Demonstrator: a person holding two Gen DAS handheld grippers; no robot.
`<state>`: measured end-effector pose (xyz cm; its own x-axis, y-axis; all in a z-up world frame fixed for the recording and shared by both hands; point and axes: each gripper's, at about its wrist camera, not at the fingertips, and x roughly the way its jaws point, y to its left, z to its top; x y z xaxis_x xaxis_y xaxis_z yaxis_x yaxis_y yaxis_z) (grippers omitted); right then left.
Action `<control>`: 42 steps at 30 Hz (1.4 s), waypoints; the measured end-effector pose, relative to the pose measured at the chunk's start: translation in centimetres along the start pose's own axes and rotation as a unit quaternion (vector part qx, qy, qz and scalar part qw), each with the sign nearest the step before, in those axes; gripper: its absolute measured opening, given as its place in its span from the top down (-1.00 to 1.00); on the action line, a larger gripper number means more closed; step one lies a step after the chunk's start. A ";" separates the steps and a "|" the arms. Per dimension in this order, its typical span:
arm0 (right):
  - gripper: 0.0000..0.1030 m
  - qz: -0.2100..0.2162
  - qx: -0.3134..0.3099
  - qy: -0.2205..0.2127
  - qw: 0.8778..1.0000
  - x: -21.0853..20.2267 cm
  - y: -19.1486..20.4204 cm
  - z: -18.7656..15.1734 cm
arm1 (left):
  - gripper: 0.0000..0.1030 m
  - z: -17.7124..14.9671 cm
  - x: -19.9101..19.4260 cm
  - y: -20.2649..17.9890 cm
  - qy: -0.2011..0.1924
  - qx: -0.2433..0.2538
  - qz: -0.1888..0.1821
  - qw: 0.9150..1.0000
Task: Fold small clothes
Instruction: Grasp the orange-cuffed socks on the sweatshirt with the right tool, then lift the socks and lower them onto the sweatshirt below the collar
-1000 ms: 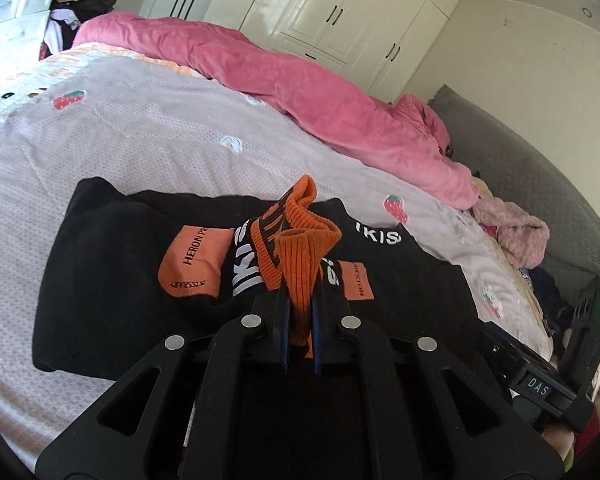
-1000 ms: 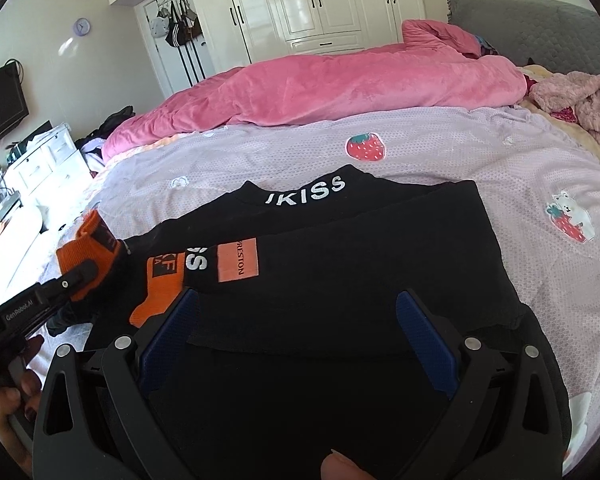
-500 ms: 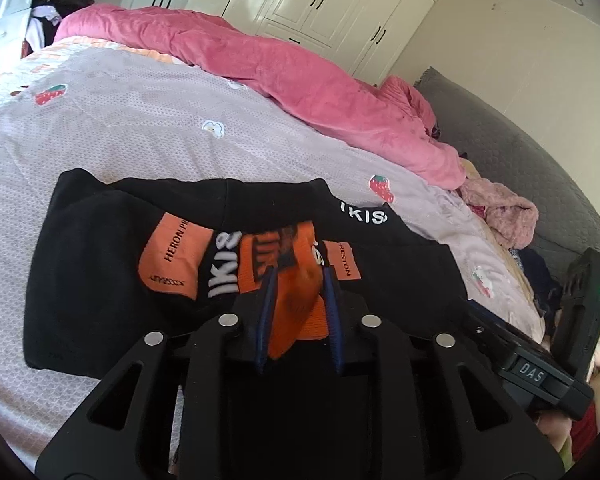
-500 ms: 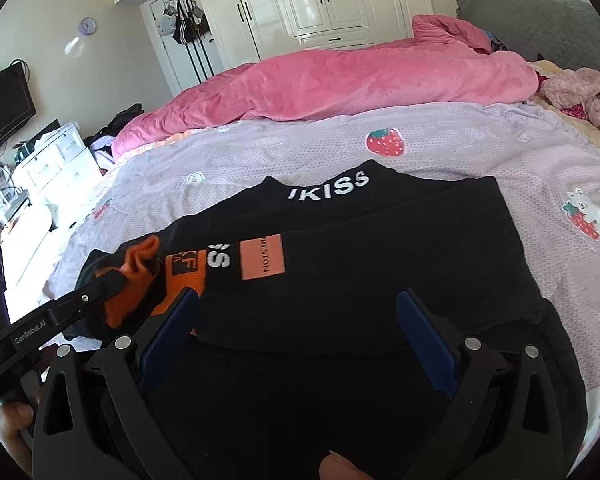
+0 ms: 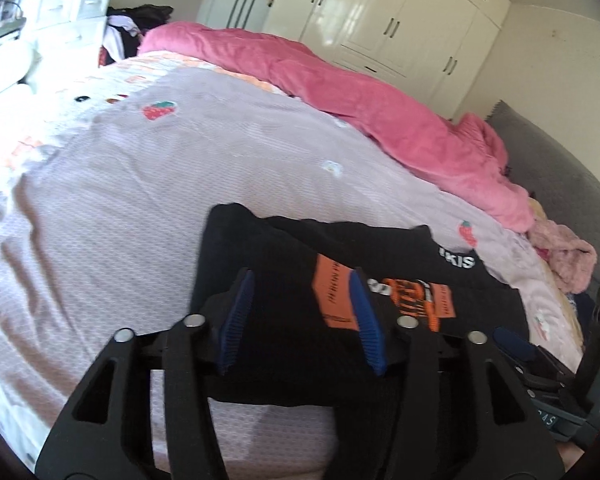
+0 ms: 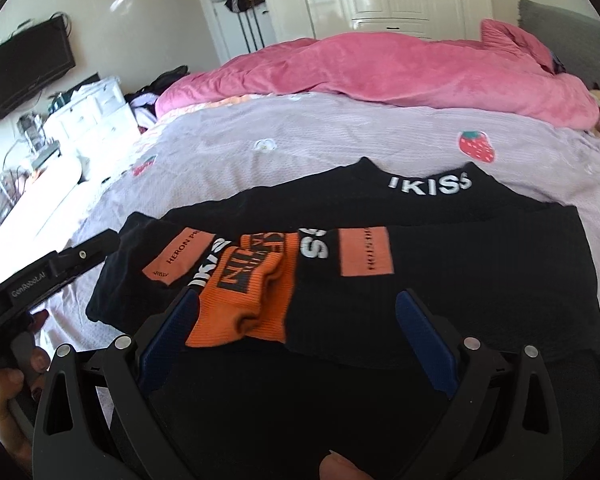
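Observation:
A black garment (image 6: 440, 280) with orange patches and white "IKISS" lettering lies partly folded on the lilac bedspread (image 6: 340, 136). Its orange ribbed cuff (image 6: 248, 292) rests loose on top, also seen as the cuff (image 5: 416, 298) in the left wrist view. My left gripper (image 5: 300, 320) hovers over the garment's left part (image 5: 284, 280), left of the cuff. Its jaws are opening, with nothing pressed between the pads. One of its fingers (image 6: 88, 250) shows at the left of the right wrist view. My right gripper (image 6: 296, 336) stands wide open above the near edge, the cuff lying between its blue pads without touching them.
A pink duvet (image 6: 380, 72) is heaped along the far side of the bed, and pink clothes (image 5: 568, 260) lie by the grey headboard (image 5: 560, 176). White drawers (image 6: 88, 116) and a wall television (image 6: 24, 68) stand left of the bed. A person's hand (image 6: 4, 392) holds the left gripper's handle.
My left gripper let go of the orange cuff, which dropped flat onto the black garment, and then swung off to the left. My right gripper, still open, shifted left toward the cuff.

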<state>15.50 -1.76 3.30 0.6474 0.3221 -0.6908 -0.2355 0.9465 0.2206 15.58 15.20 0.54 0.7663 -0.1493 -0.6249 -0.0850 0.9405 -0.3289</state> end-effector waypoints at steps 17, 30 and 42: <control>0.58 0.059 -0.017 0.063 0.996 5.1 2.6 0.6 | -0.53 0.7 -0.5 2.8 -0.009 -0.042 0.037 0.998; 0.85 0.074 -0.060 -0.024 0.995 0.0 2.9 2.0 | -0.60 1.0 -1.6 3.5 -0.030 -0.060 0.040 0.997; 0.86 -0.040 -0.072 -0.092 0.992 -5.1 -3.6 4.7 | -0.60 1.2 -2.3 3.1 -0.046 -0.057 0.034 0.997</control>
<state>16.45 -6.71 9.31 0.7870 0.2567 -0.5611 -0.2699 0.9609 0.0610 14.31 18.77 1.79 0.8111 -0.0537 -0.5824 -0.2054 0.9062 -0.3697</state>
